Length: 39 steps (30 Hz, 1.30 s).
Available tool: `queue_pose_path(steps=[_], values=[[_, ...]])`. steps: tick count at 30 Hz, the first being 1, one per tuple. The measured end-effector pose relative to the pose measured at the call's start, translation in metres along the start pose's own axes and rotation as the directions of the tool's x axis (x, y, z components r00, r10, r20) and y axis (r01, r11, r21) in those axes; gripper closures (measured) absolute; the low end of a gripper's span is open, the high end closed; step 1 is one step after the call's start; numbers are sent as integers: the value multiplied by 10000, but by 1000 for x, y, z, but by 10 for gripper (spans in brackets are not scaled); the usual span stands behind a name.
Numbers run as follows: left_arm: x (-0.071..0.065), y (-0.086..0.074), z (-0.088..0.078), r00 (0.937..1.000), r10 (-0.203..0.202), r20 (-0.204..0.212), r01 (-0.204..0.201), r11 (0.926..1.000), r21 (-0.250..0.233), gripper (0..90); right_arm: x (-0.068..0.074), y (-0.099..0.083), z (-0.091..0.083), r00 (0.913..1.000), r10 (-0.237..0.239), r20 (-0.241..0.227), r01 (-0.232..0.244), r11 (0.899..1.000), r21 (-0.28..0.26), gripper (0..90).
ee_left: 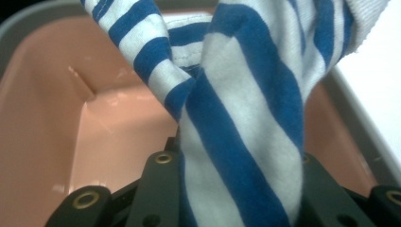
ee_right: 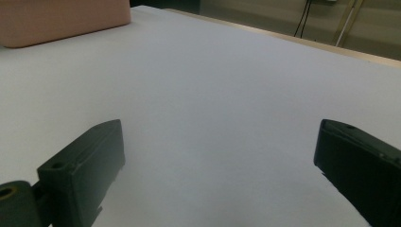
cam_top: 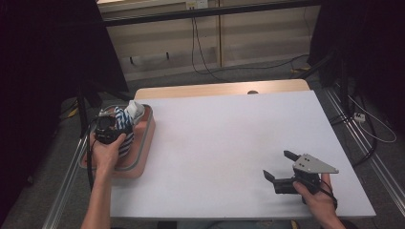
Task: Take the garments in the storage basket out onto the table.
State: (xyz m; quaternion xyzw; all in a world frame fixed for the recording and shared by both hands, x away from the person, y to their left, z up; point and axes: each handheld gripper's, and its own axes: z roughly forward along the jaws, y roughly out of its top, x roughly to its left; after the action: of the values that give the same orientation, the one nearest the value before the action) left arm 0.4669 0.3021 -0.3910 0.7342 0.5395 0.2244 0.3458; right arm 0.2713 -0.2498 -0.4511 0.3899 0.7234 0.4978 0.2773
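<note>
Left hand-held gripper (ee_left: 236, 189) pinching striped cloth (ee_left: 246, 109) above pink bin (ee_left: 42, 118)

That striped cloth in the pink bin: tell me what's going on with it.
A person holds a gripper in each hand. The left gripper has its jaws shut on the blue-and-white striped cloth, gathered up over the pink bin at the table's left edge. The right gripper rests over the bare white table with its jaws open, holding nothing.

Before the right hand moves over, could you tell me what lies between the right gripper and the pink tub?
Nothing: between the right gripper and the pink tub lies only bare white tabletop, clear in the high view.
</note>
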Motion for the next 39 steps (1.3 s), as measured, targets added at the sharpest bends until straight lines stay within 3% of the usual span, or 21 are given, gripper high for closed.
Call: queue_pose_path(steps=[6,12,15,16,17,20,23,24,27,32,34,36,37,39], values=[[-1,3,-10,9999,-91,82,97,9971,-759,701,0,0,-1,10000,-8,2,8,10000,-16,23],[-3,4,-17,9999,-49,151,71,9897,-1432,701,1,0,0,10000,-24,-3,24,10000,-10,23],[-5,6,-25,9999,-26,170,58,9807,-1952,701,0,0,0,10000,-23,-3,23,10000,-4,23],[-5,6,-25,9999,-26,170,58,9807,-1952,701,0,0,0,10000,-21,-2,21,10000,-5,23],[-7,8,-29,9998,36,176,3,9754,-2206,701,0,0,0,10000,-18,-1,18,10000,-4,23],[-10,10,-34,9997,133,209,-79,9710,-2391,701,1,0,0,10000,-23,-6,23,10000,-7,23],[-13,13,-43,9987,177,467,-35,9578,-2873,701,1,0,-1,10000,-30,-25,30,10000,-17,23],[-13,13,-43,9987,177,467,-35,9578,-2873,701,1,0,-1,10000,-29,-26,29,10000,-18,23],[-15,16,-52,9978,279,608,-61,9429,-3331,701,0,0,-1,10000,-28,-28,28,10000,-16,23],[-12,18,-61,9885,328,1478,233,9316,-3628,701,1,0,-1,10000,-31,-36,31,10000,-19,23],[-12,19,-62,9871,246,1580,362,9281,-3706,701,0,0,0,10000,-26,-42,26,10000,-6,23],[-11,20,-66,9857,415,1635,230,9271,-3742,701,1,0,0,10000,-25,-42,25,10000,-4,23],[-9,21,-70,9817,487,1841,271,9210,-3886,701,1,0,0,10000,-31,-47,31,10000,-10,23],[-9,21,-72,9810,520,1871,274,9167,-3987,701,1,0,0,10000,-37,-52,37,10000,-7,23]])
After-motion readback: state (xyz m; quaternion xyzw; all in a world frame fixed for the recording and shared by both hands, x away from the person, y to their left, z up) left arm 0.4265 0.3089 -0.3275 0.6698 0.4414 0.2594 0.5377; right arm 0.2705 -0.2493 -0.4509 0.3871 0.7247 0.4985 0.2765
